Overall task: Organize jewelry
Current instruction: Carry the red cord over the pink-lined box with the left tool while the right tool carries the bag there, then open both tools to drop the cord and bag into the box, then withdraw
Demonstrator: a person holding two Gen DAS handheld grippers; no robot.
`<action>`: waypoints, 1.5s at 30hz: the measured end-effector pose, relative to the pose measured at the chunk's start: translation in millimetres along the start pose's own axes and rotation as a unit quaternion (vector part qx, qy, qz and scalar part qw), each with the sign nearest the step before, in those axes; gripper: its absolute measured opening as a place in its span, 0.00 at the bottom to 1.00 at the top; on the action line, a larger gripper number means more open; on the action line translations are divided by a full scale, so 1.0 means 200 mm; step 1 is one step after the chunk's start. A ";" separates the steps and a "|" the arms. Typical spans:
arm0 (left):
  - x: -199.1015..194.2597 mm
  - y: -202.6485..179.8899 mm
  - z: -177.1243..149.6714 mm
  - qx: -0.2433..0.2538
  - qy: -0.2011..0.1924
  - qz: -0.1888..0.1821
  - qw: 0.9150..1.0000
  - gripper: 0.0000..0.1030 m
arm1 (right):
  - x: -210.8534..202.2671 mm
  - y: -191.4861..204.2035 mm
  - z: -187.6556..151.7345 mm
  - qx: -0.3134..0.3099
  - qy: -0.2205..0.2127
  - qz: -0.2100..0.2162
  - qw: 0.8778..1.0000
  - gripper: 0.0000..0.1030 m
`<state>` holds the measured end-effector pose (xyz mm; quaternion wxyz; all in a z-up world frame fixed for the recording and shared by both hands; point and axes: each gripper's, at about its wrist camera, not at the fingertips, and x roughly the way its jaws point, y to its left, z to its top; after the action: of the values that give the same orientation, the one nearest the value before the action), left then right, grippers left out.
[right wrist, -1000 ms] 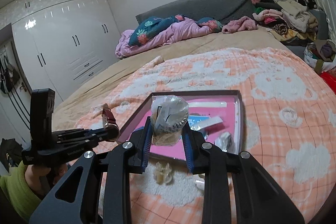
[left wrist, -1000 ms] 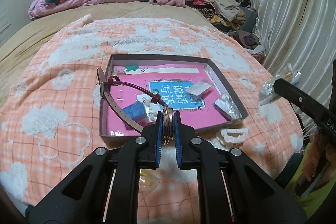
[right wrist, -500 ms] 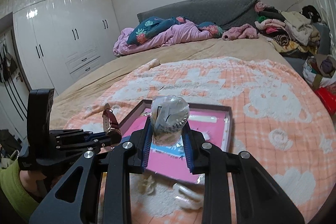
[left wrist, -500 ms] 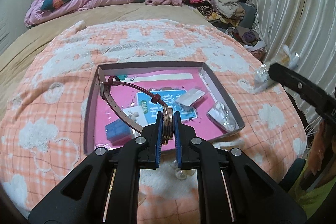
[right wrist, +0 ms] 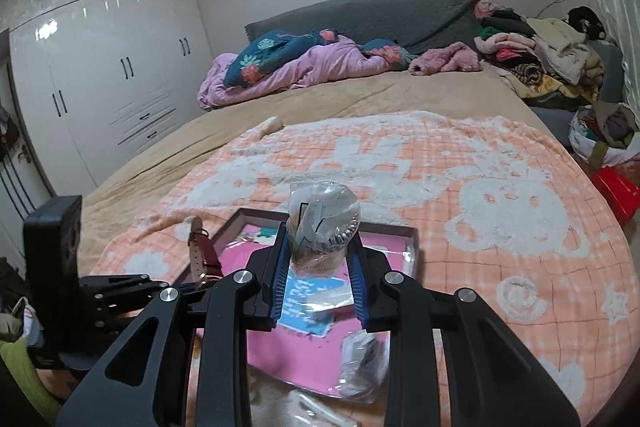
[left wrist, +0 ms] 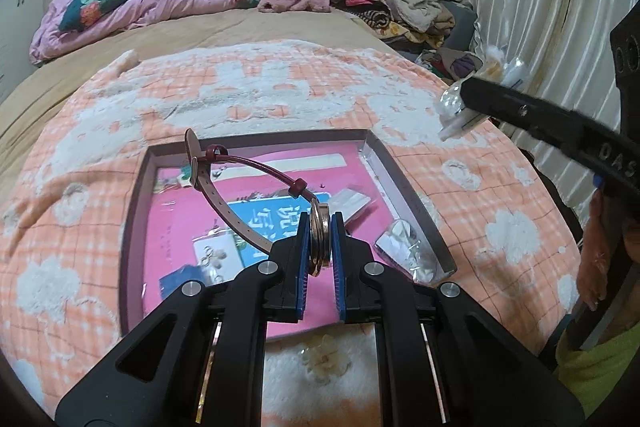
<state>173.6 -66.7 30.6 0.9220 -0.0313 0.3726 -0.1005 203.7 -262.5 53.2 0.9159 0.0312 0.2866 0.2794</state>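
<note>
My left gripper [left wrist: 320,227] is shut on a wristwatch [left wrist: 319,242], pinching its round gold case edge-on; the dark red strap [left wrist: 224,199] arcs up over the box. Below it lies a shallow grey box [left wrist: 134,211] with a pink floor holding small packets, cards and earrings. In the right wrist view my right gripper [right wrist: 320,247] is shut on a clear plastic bag [right wrist: 324,217] with a small piece inside, held above the same box [right wrist: 414,239]. The left gripper with the watch strap [right wrist: 200,251] shows at the left there.
The box rests on an orange-and-white checked blanket [left wrist: 280,95] spread over a bed. Loose pale pieces [left wrist: 324,357] lie on the blanket in front of the box. A clothes pile [left wrist: 400,3] and a curtain [left wrist: 540,7] stand to the right, white wardrobes [right wrist: 100,75] to the left.
Both grippers have drawn back toward the near side of the bed; the box now sits farther ahead in both views. Their holds on the watch and the bag are unchanged.
</note>
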 end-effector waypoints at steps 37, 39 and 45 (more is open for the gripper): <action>0.32 0.06 -0.12 -0.032 0.069 0.002 0.997 0.05 | 0.51 -0.15 -0.32 -0.013 0.128 -0.070 0.989 0.28; 0.32 0.06 -0.12 -0.032 0.069 0.004 0.997 0.05 | 0.51 -0.15 -0.32 -0.010 0.130 -0.063 0.990 0.30; 0.31 0.04 -0.13 -0.031 0.069 0.007 0.997 0.07 | 0.47 -0.14 -0.30 -0.004 0.117 -0.053 0.992 0.46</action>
<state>201.6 -70.7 -31.6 0.8933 -0.0497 0.4386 -0.0842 248.5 -242.7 -50.4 0.8895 -0.0208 0.3922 0.2335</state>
